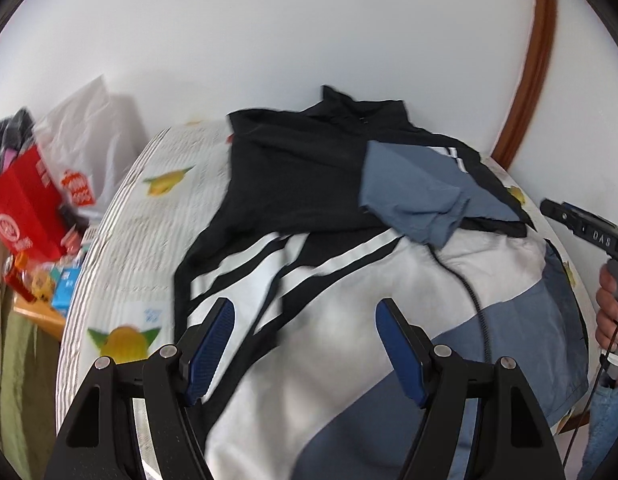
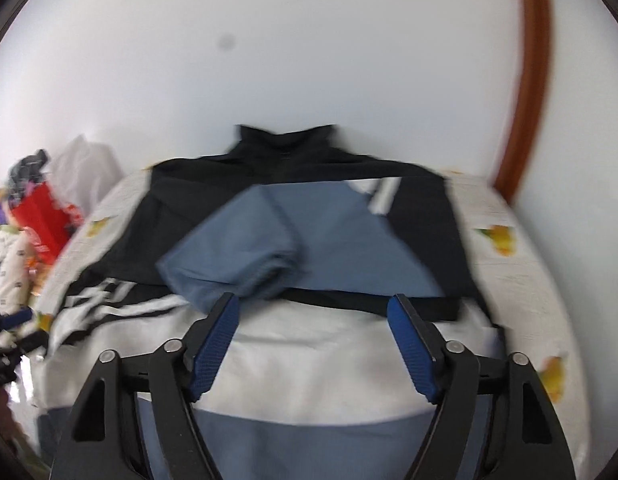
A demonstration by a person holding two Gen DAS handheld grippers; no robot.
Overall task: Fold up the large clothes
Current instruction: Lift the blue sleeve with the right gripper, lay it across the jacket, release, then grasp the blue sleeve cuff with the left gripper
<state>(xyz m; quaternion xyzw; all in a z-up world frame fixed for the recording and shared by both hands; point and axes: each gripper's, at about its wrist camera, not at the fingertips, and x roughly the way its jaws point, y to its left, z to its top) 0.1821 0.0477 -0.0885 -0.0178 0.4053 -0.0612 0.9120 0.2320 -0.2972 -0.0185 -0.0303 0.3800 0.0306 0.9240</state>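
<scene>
A bed (image 1: 121,240) with a pale striped cover printed with yellow-green figures carries a black, white and grey-blue jacket (image 1: 309,184) spread flat, collar toward the wall.

Red box (image 1: 23,216), white plastic bag (image 1: 93,136)

Left gripper (image 1: 305,308), lower half of left wrist frame: matte black angular finger arms, triangular cut-outs near base, round silver screws at pivots, ribbed blue pads (image 1: 213,344) on inner faces.

Right gripper (image 2: 315,306), lower half of right wrist frame: same build, black arms, silver screws, blue textured pads (image 2: 215,344).

Right edge of left wrist frame: black tool body, white lettering "DAS", grey handle, thin black cable (image 1: 475,300), hand (image 1: 609,304), blue denim below.
</scene>
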